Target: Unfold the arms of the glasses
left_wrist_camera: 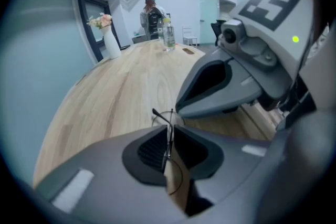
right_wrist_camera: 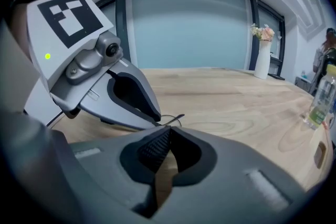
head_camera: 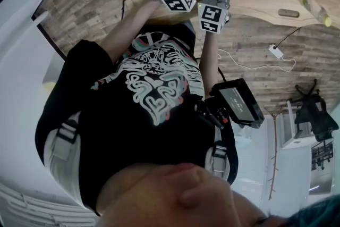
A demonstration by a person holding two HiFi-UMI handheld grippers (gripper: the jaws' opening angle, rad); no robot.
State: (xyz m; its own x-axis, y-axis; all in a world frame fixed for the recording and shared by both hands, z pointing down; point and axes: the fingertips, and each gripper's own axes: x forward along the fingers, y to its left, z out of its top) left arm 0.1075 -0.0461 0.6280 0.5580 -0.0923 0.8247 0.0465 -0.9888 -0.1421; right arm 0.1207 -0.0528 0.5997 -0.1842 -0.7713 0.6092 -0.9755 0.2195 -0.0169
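Observation:
Thin wire-framed glasses [left_wrist_camera: 169, 113] hang just above the light wooden table [left_wrist_camera: 121, 92] near its edge. My left gripper [left_wrist_camera: 168, 127] is shut on the frame: the wire runs straight down between its dark ribbed pads, a lens rim curves below, and one arm tip pokes out to the left. My right gripper [left_wrist_camera: 178, 109] comes in from the right, and its shut tips meet the glasses [right_wrist_camera: 176, 119] at the thin wire. In the right gripper view, my right gripper [right_wrist_camera: 169, 129] faces the left gripper [right_wrist_camera: 157, 118] tip to tip. In the head view only the two marker cubes show; the glasses are hidden.
A white vase with pink flowers [left_wrist_camera: 110, 42] stands at the far left of the table, and a clear bottle [left_wrist_camera: 168, 34] and a small brown thing [left_wrist_camera: 188, 51] lie farther along it. A person [left_wrist_camera: 151, 13] stands beyond the far end. A white cable [head_camera: 275, 51] lies on the floor.

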